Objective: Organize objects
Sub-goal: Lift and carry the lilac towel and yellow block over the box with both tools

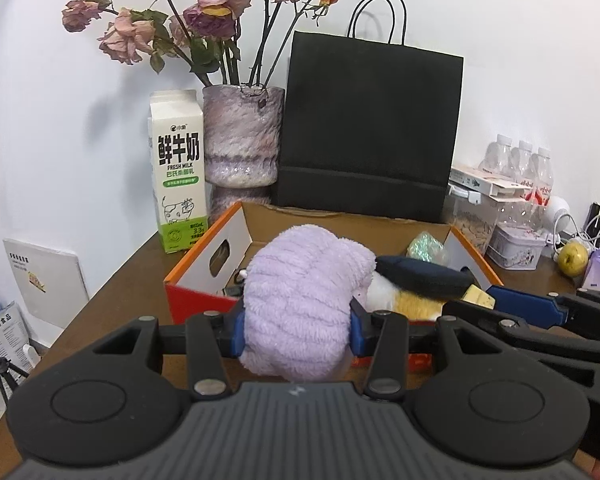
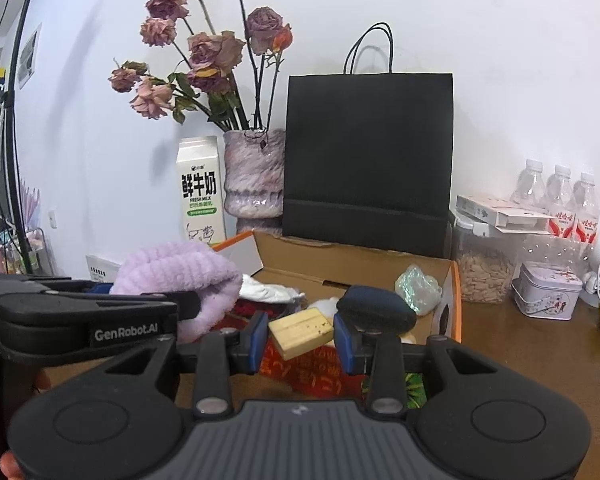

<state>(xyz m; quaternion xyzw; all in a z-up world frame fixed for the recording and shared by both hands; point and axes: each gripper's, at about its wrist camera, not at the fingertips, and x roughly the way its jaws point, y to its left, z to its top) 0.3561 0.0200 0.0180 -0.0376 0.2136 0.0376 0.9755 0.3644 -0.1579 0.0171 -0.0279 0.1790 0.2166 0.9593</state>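
Two grips held. Left gripper fingers clamped on the fluffy lilac rolled towel: soft, light, squashes, best taken mid-roll. Right gripper fingers pinch the pale yellow wooden block: stiff, light, smooth-faced, could twist. Open orange-edged cardboard box just beyond both fingertips.

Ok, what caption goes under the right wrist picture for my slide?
Right gripper holding a wooden block over the box, beside the left gripper's purple towel.
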